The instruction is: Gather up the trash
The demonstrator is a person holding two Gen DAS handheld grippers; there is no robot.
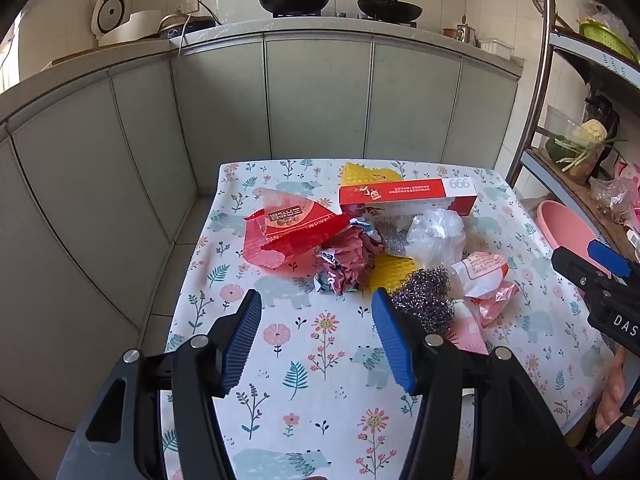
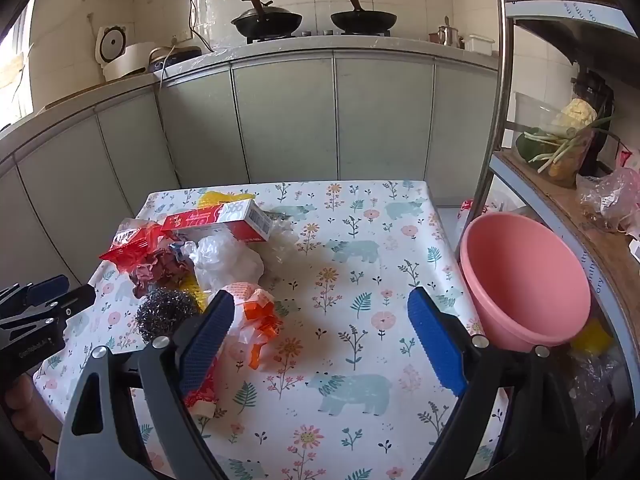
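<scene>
1. Trash heaped on the floral tablecloth (image 1: 328, 360), all placed from the steel scourer (image 1: 424, 300).
2. Left of scourer: red wrapper (image 1: 296, 228), crumpled maroon paper (image 1: 352, 256).
3. Behind scourer: white plastic wad (image 1: 436, 236), red box (image 1: 408, 196).
4. Left gripper (image 1: 316, 344) spread, empty, just left of scourer.
5. Right gripper (image 2: 320, 340) spread wide, empty, right of scourer.
6. Far right: pink basin (image 2: 524, 280).
</scene>
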